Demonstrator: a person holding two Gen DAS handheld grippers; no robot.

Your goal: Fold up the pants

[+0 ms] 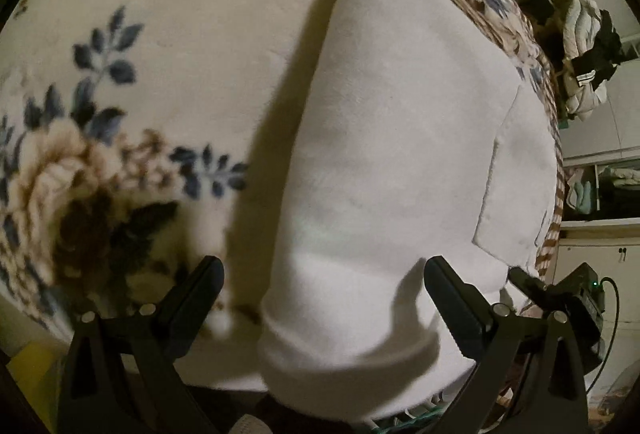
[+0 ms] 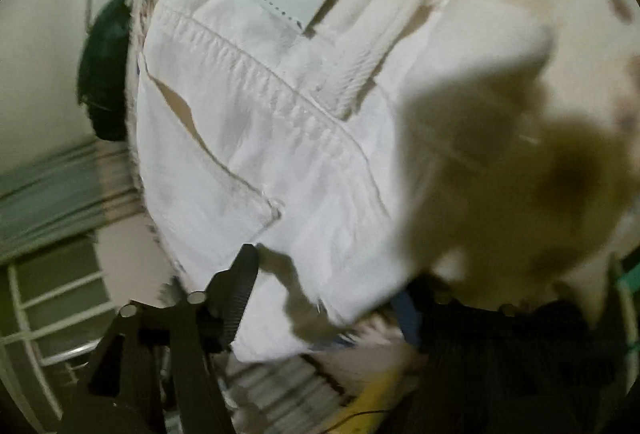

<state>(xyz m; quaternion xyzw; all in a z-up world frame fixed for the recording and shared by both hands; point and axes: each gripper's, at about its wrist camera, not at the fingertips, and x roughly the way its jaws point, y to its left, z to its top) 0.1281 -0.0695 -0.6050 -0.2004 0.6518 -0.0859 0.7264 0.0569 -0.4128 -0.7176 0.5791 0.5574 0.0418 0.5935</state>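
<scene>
White pants lie folded lengthwise on a floral blanket, with a back pocket at the right. My left gripper is open, its jaws on either side of the near hem end, which hangs over the bed edge. In the right wrist view the waistband end of the pants shows a white label marked B and a front pocket. My right gripper is wide open over the near edge of the waist; its left finger shows, the right one is blurred.
The other gripper's black body shows at the right past the pants. A pile of clothes and white cupboards stand beyond the bed. A white rail and a dark object lie left of the bed.
</scene>
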